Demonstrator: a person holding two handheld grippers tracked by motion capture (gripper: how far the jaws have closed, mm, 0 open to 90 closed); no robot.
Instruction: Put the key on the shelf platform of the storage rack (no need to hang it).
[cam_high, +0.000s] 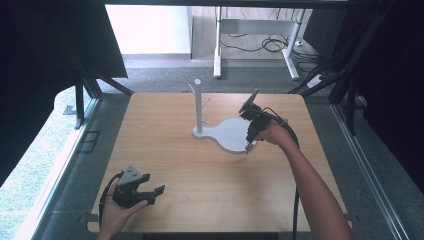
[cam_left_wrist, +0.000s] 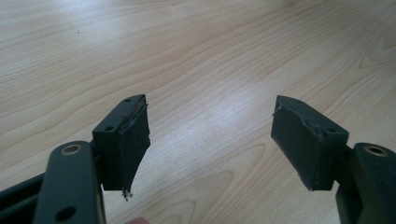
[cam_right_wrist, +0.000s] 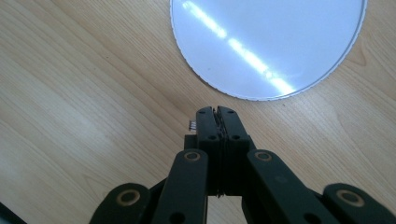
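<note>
Tongs in the person's left hand, the left gripper (cam_high: 150, 192), are resting low over the near left part of the wooden table (cam_high: 165, 150), jaws standing wide apart with nothing between them; in the left gripper view bare wood grain is showing between its pads (cam_left_wrist: 133, 140). Farther out, the right gripper (cam_high: 248, 146) is pointing down at the near right edge of the white stand base (cam_high: 230, 134), its jaws pressed together on nothing. In the right gripper view the closed tips (cam_right_wrist: 217, 112) are sitting just short of the base's round rim (cam_right_wrist: 261, 95), apart from it.

Risk, as I judge it: closed jaws pushing against that thin rim are likely to shove the whole stand across the smooth wood rather than catch it, and a hard nudge could be rocking the upright post (cam_high: 198, 105) with its small pegs at the far end of the base. Jaws would need opening before any grip on the edge.

Containers are not among the things on the table; the base is lying flat and bare, and nothing is hanging on the pegs.
</note>
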